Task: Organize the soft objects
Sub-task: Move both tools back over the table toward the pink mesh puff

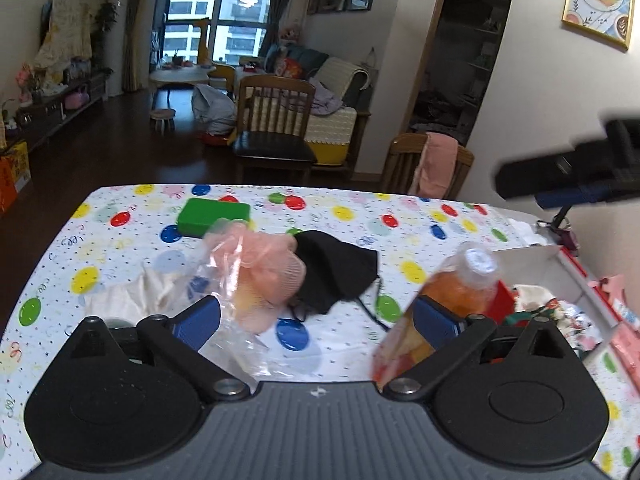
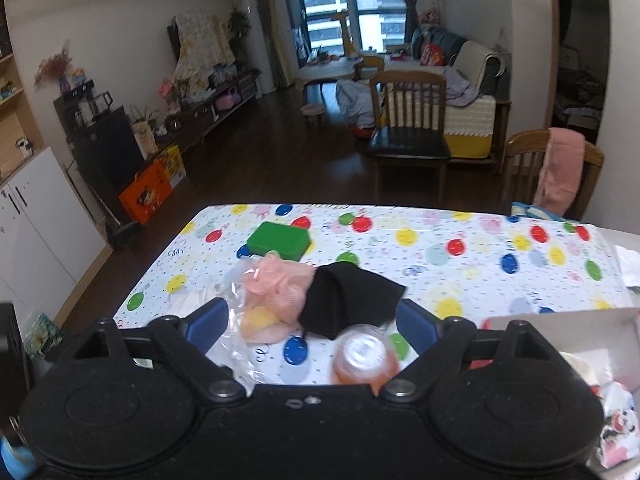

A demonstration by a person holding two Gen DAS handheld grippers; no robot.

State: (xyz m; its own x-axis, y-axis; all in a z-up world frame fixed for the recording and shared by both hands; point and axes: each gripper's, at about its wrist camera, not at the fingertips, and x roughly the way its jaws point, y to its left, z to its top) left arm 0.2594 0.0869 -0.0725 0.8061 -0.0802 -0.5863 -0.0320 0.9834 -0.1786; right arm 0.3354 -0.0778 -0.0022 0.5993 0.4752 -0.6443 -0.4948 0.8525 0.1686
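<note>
On the balloon-print tablecloth (image 1: 420, 216), going left to right in the left wrist view: a cream cloth (image 1: 128, 294) lies flat near the left edge, just ahead of the left finger. Next comes a clear plastic bag (image 1: 228, 276) holding a pink mesh pouf (image 1: 264, 264), touching the black face mask (image 1: 336, 270) on its right; the green box (image 1: 214, 214) sits behind them, nearer the far edge. These soft things lie ahead of the left gripper (image 1: 316, 322), whose jaws stand wide apart with nothing pressed between them. An orange bottle (image 1: 460, 288) stands tilted in front of the right finger, and a white box (image 1: 560, 272) with patterned fabric inside fills the right side.

In the right wrist view, the right gripper (image 2: 312, 326) is likewise spread wide and holds nothing; the bagged pouf (image 2: 276, 284) and mask (image 2: 352, 300) lie between and just beyond its fingers, the bottle (image 2: 366, 358) close below.

The cloth to the right of the mask, toward the far edge, lies bare. Beyond the far edge stands a wooden chair (image 2: 408, 120).
</note>
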